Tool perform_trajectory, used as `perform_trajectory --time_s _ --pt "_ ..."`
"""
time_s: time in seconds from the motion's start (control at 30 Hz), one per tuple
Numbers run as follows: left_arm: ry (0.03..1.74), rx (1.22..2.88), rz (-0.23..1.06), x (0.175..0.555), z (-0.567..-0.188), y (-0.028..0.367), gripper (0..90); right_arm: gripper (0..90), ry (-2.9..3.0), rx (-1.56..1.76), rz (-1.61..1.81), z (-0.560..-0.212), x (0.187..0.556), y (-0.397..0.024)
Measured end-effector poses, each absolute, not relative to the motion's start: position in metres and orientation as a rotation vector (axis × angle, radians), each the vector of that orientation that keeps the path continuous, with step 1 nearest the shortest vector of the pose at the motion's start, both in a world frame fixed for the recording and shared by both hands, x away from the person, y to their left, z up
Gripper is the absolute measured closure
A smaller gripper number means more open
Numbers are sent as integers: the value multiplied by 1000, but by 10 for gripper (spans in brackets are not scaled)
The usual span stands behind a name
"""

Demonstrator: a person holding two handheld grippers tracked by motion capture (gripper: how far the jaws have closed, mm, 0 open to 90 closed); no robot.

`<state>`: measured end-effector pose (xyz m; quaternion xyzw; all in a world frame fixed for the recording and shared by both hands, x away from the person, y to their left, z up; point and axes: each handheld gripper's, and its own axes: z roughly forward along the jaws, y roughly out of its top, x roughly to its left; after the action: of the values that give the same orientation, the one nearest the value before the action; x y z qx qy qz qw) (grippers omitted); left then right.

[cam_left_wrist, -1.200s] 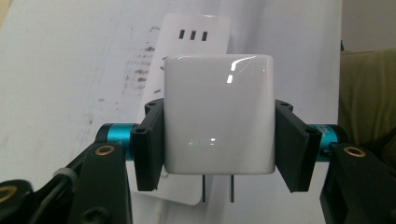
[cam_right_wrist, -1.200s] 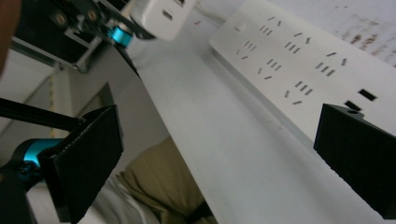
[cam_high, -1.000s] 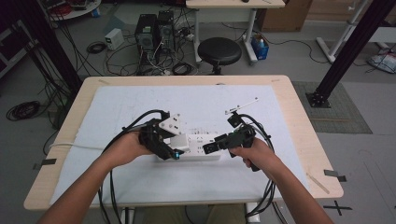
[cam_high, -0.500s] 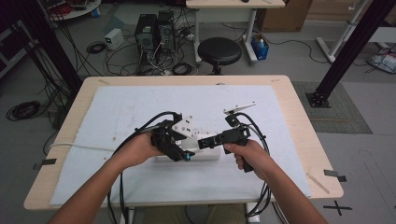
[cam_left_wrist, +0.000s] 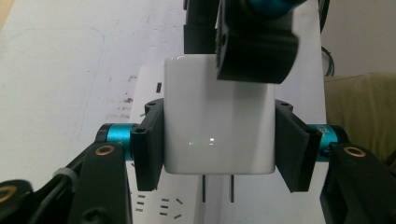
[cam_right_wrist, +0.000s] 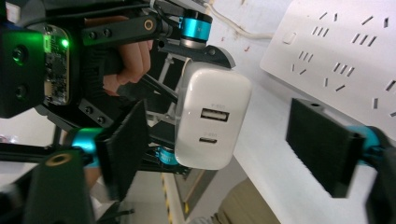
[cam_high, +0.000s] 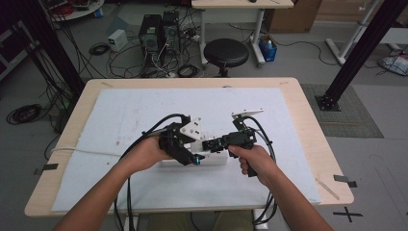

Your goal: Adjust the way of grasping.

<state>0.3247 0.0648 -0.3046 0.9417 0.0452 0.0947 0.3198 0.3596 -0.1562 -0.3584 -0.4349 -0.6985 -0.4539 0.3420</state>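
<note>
A white USB charger (cam_left_wrist: 217, 116) hangs prongs-down just above a white power strip (cam_high: 214, 159) at the middle of the table. My left gripper (cam_left_wrist: 219, 135) is shut on the charger's two side faces. My right gripper (cam_right_wrist: 224, 149) comes at the charger (cam_right_wrist: 210, 121) from its port end and its jaws have just been closing around it. One pad (cam_right_wrist: 123, 149) is near the charger's side; the other pad (cam_right_wrist: 327, 144) still stands clear of it. In the high view the left gripper (cam_high: 185, 150) and right gripper (cam_high: 214, 143) meet over the strip.
A white mat (cam_high: 144, 115) covers the wooden table (cam_high: 312, 144). Black cables trail from both grippers toward the near edge, and the strip's white cord (cam_high: 82, 151) runs off to the left. Beyond the table stand a stool (cam_high: 226, 52) and computer cases (cam_high: 159, 29).
The two grippers have drawn closer together over the power strip, the left one shifting right and the right one shifting left.
</note>
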Motion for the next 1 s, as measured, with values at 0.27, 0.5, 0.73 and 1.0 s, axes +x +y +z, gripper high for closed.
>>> perform_trajectory --time_s 0.27,0.5,0.73,1.0 --pt "112 2470 249 325 -306 62 424 355 -1772 -1126 -1161 -365 362 -152" --pt "108 2480 255 325 -308 61 424 439 -1761 -1107 -1157 -369 364 -147" --pt "94 2482 275 324 -309 60 424 526 -1707 -1099 -1182 -374 366 -150" --pt "76 2497 334 323 -311 57 424 601 -1678 -1101 -1169 -377 367 -152"
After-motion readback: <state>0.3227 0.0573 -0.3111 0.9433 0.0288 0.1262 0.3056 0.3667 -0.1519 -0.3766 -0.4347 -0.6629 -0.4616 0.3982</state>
